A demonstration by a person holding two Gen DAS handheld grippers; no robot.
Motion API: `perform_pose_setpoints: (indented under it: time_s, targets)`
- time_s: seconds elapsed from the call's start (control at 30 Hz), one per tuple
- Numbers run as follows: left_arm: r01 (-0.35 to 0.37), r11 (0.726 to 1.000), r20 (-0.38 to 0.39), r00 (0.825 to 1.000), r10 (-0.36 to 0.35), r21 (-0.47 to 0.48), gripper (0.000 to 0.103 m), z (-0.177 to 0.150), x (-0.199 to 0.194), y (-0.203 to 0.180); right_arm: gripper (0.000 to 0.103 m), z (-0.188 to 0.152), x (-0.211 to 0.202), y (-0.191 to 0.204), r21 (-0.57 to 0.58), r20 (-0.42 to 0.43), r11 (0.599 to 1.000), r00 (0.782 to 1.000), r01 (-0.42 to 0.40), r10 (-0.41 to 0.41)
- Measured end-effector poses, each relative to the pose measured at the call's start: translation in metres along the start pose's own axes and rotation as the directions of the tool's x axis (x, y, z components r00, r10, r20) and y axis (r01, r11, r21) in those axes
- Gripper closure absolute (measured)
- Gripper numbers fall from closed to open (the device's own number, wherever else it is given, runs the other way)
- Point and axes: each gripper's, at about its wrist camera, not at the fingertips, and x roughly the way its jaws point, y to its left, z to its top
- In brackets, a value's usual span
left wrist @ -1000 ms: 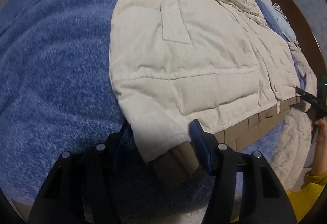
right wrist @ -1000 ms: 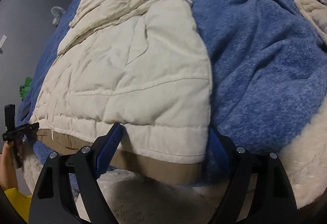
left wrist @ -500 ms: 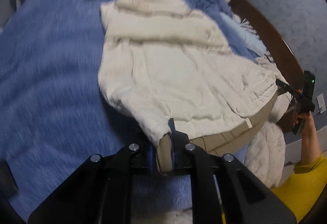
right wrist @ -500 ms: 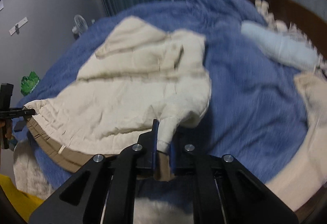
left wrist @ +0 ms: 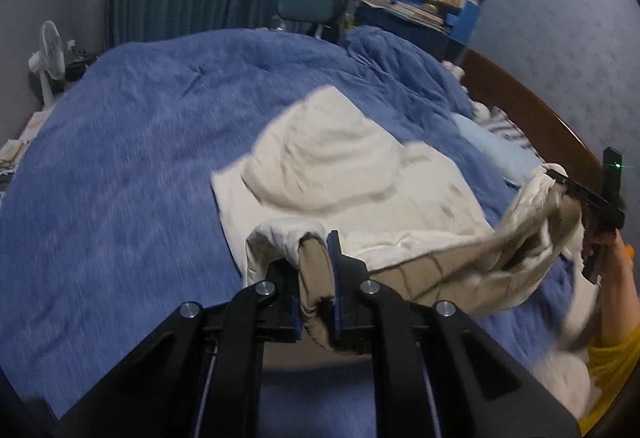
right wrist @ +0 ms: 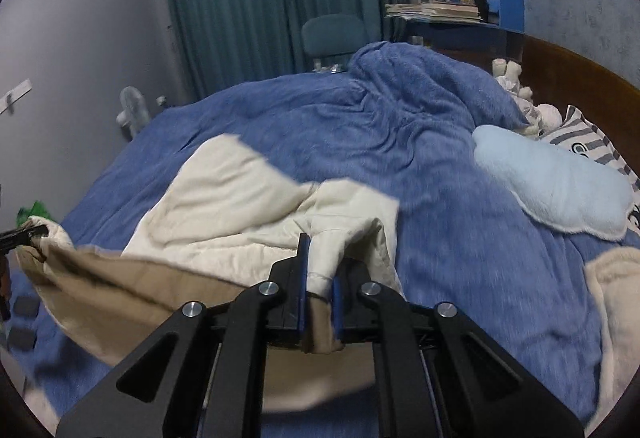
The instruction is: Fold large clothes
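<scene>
A large cream padded jacket (left wrist: 352, 174) with a tan lining lies on a blue blanket (left wrist: 120, 158) on a bed. My left gripper (left wrist: 314, 262) is shut on the jacket's left hem corner and holds it raised, tan lining showing. My right gripper (right wrist: 318, 270) is shut on the right hem corner (right wrist: 324, 258), also raised. The hem hangs between the two grippers above the blanket, while the jacket's upper part (right wrist: 224, 190) rests on the bed. The right gripper also shows at the right edge of the left wrist view (left wrist: 560, 178).
A light blue pillow (right wrist: 552, 182) and striped pillow (right wrist: 588, 138) lie at the right by the wooden headboard (right wrist: 580, 70). A fluffy cream blanket (right wrist: 616, 302) sits at the near right. A fan (left wrist: 50, 58), chair (left wrist: 306, 4), and book-laden desk (right wrist: 460, 14) stand beyond the bed.
Both grippers closed on the hem corners, then lifted them up off the bed. The hem now hangs in the air and the views tilt up to the room.
</scene>
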Motion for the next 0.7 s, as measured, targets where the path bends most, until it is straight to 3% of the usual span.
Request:
perform_pose_setpoints:
  time_s: [0.2,0.43,0.57,0.7]
  targets:
    - [-0.094,0.996,-0.008,0.996,0.094,-0.006,0.095,0.054,0.086,0.028,0.093,0.037,0.097,-0.001,0.04,-0.03,0.997,0.997,0.065,-0.064]
    - [-0.142,0.989,-0.1,0.985,0.137,-0.041,0.094,0.064,0.189,0.064,0.092,0.043,0.209,-0.016,0.08,-0.152,0.988,0.981,0.136,-0.123]
    - [-0.149,0.988,-0.114,0.983,0.145,-0.029,0.092,0.06,0.22,0.075,0.09,0.03,0.248,-0.018,0.058,-0.206,0.983,0.965,0.176,-0.161]
    - [-0.14,0.989,-0.116,0.984,0.133,-0.052,0.091,0.058,0.223,0.077,0.082,0.023,0.261,-0.021,0.078,-0.236,0.982,0.96,0.173,-0.151]
